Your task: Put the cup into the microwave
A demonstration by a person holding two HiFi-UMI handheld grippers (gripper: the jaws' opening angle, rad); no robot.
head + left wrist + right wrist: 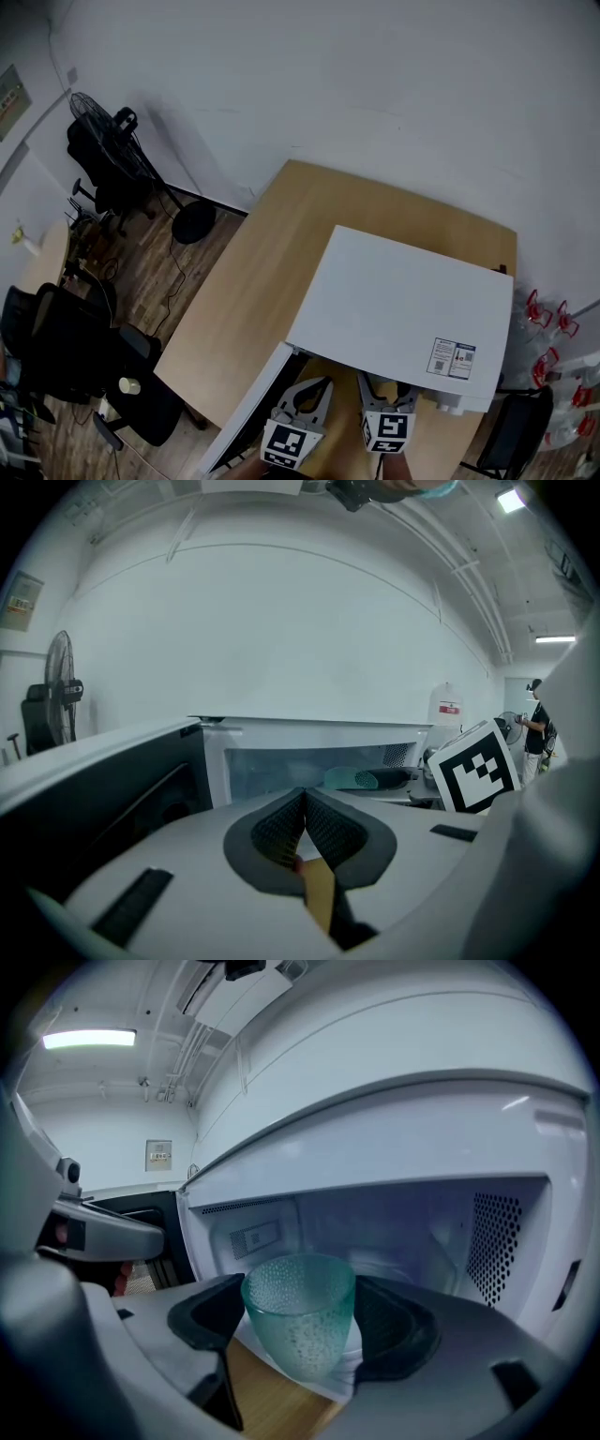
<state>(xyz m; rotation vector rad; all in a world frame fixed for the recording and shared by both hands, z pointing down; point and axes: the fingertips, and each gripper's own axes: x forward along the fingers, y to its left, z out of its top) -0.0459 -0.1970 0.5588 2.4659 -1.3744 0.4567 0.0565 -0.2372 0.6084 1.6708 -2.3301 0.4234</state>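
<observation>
Mostly hidden from the head view, the cup point(300, 1321) shows plainly only in the right gripper view. From above, the flat white top of the microwave point(403, 314) overhangs it, and the lower edge of that view cuts off the hands.

The right tongs point(300, 1314) are closed on the cup, their black ribbed pads point(398, 1321) pressed to its sides at 3 and 9 o'clock. The cup stands upright, a tapered tumbler of see-through green with a pebbled skin. It sits at the mouth of the chamber point(375, 1222), above the white sill point(342, 1374), with the bare wood of the tabletop point(272, 253) below at 6 o'clock. Whether its base rests on anything I cannot tell.

The left tongs point(304, 808) are pinched together on nothing. The dark door point(103, 799) stands swung out at 9 o'clock. The chamber is smooth and pale, with a perforated panel point(492, 1241) at 3 o'clock and open room behind the cup.
</observation>
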